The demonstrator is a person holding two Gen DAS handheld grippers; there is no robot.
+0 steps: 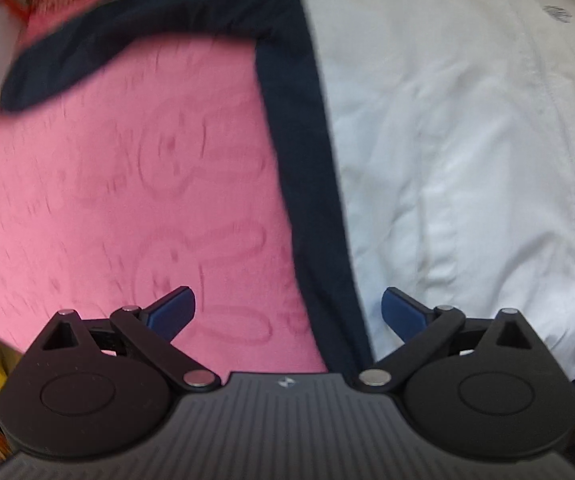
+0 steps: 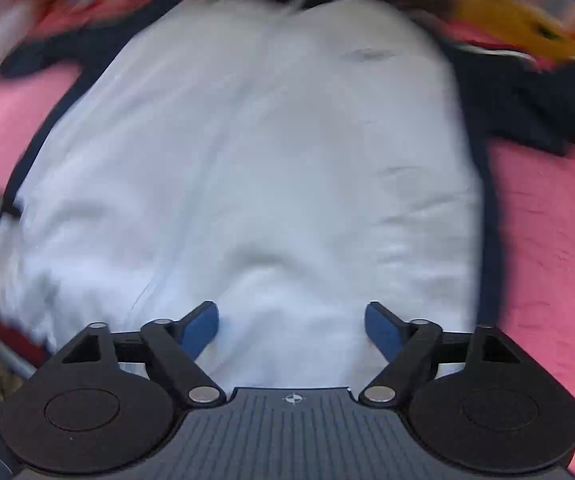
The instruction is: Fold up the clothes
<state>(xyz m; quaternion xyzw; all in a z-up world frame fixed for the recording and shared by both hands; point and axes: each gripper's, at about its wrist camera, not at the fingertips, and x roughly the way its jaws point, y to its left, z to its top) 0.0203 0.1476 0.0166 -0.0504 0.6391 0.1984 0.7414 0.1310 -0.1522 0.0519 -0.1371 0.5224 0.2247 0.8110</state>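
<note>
A white garment (image 2: pixel 247 152) with dark navy side panels (image 1: pixel 303 160) lies spread flat on a pink cover (image 1: pixel 127 184) with a faint cartoon pattern. The left gripper (image 1: pixel 288 310) hangs above the navy edge where cloth meets cover, its jaws wide apart and holding nothing. The right gripper (image 2: pixel 291 326) is over the white middle, jaws also wide open and empty. Both views are blurred.
</note>
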